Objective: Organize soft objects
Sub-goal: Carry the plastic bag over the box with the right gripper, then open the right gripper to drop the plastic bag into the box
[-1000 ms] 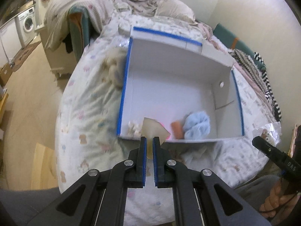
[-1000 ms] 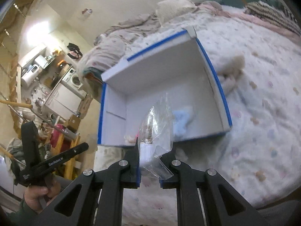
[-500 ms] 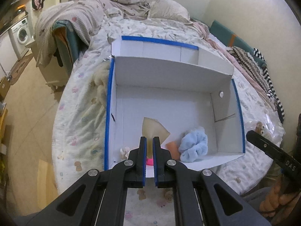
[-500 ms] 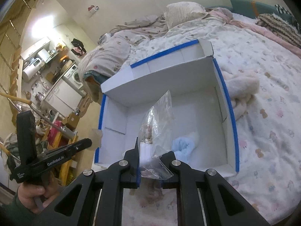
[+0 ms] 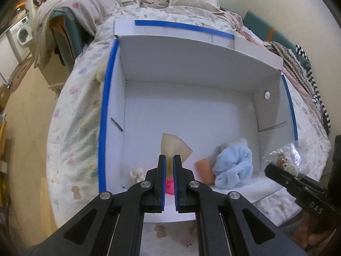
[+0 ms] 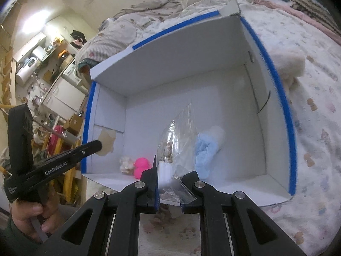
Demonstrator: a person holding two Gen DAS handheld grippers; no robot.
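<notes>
Over the bed (image 5: pixel 74 115), both grippers hang above a white box (image 5: pixel 191 106) with blue-taped edges, each carrying something to drop in. The left gripper (image 5: pixel 169 160) is clamped on a thin, translucent beige piece (image 5: pixel 174 147) that stands up between its pads, above the near part of the box floor. The right gripper (image 6: pixel 169 171) is clamped on a clear plastic bag (image 6: pixel 179 140) holding a small toy, gripped low on the bag so the top flares upward; it sits just inside the near wall. Already lying in the box along the near side are a fluffy light-blue item (image 5: pixel 234 166), an orange piece (image 5: pixel 204 168), a pink object (image 6: pixel 141 166) and a small cream plush (image 6: pixel 126 165). A cream fluffy item (image 6: pixel 287 64) lies on the bed outside the box, beside its blue edge. The step in hand looks like the release. To do it well, I would bring each gripper lower and further over bare floor, well clear of the near wall, then part the jaws one at a time. The beige piece is light and may cling to a pad, so a slow, full opening helps. The bag is slippery and should fall freely, though it may slide toward the blue item.
</notes>
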